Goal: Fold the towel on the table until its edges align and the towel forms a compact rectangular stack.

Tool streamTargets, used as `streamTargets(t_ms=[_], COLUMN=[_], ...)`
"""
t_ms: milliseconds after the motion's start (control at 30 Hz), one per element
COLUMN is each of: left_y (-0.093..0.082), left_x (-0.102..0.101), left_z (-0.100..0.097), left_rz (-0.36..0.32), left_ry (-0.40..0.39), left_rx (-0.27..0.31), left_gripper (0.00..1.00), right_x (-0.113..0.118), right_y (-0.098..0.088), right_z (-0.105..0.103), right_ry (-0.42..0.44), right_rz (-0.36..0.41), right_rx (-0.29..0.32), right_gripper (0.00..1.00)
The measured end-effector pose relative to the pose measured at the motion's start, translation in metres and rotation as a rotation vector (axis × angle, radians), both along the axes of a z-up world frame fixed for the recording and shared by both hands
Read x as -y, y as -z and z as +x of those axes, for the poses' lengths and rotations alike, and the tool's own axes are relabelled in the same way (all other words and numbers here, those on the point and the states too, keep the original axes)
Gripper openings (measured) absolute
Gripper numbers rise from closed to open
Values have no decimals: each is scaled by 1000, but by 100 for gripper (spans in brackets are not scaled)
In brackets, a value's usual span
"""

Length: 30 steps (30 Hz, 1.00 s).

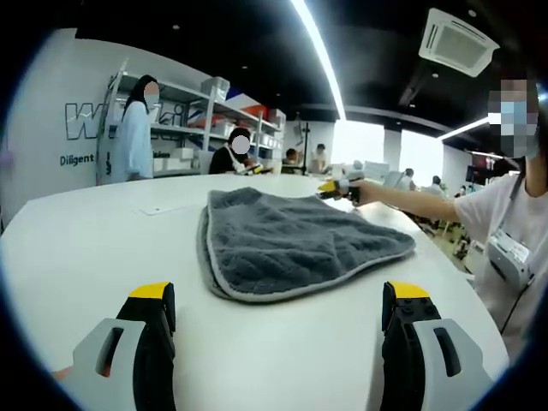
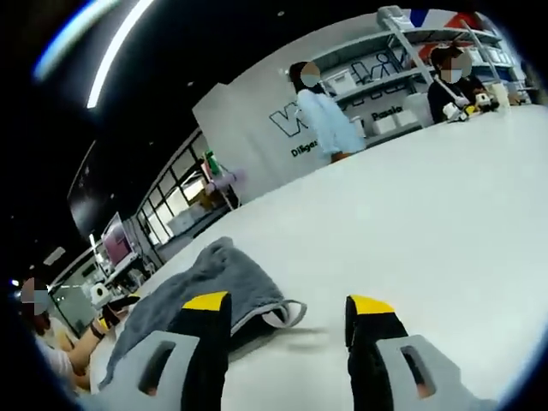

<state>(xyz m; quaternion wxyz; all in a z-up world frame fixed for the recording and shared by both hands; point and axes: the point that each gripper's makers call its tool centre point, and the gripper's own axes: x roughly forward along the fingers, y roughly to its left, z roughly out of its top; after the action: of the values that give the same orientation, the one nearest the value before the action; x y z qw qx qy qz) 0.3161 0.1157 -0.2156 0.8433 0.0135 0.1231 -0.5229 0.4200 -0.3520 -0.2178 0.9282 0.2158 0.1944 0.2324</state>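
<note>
Left gripper view: grey towel (image 1: 295, 247) lies on the white table (image 1: 94, 248), folded over into a rough rectangle with a pale hem along its edges, top layer rumpled. The left gripper (image 1: 278, 304) hovers short of the towel's near edge, jaws spread wide, nothing between them, yellow-tipped fingers (image 1: 152, 295) clear of the cloth. At the towel's far right corner, a yellow-and-grey gripper (image 1: 338, 188) held by a person (image 1: 514, 231) in a white shirt reaches in; whether it touches the towel I cannot tell. A small flat white card (image 1: 163, 208) lies on the table beyond the towel's far left corner. Behind the table stand metal shelves (image 1: 197, 120) with boxes.

Right gripper view: right gripper (image 2: 287, 312) low over the table (image 2: 428, 197), jaws apart, empty. The towel (image 2: 201, 287) sits beside and partly behind the left-hand finger (image 2: 205, 321); its hemmed corner curls up in the gap between the jaws, apparently apart from both fingers. Beyond the towel, a white wall with dark lettering (image 2: 295, 120).
</note>
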Motion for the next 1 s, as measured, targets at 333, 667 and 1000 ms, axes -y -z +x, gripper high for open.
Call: streamTargets(t_ms=[333, 667, 1000], left_y=[1, 2, 1], left_x=[0, 0, 0], left_z=[1, 0, 0], left_rz=[0, 4, 8], left_ry=[1, 1, 0], left_rx=[-1, -3, -4], left_gripper=[99, 99, 99], right_x=[-11, -24, -30], right_y=[6, 10, 14], right_z=[4, 4, 1], right_ry=[-42, -68, -87], right_rz=[-6, -30, -62], right_rx=[-26, -29, -20], right_gripper=[38, 27, 13])
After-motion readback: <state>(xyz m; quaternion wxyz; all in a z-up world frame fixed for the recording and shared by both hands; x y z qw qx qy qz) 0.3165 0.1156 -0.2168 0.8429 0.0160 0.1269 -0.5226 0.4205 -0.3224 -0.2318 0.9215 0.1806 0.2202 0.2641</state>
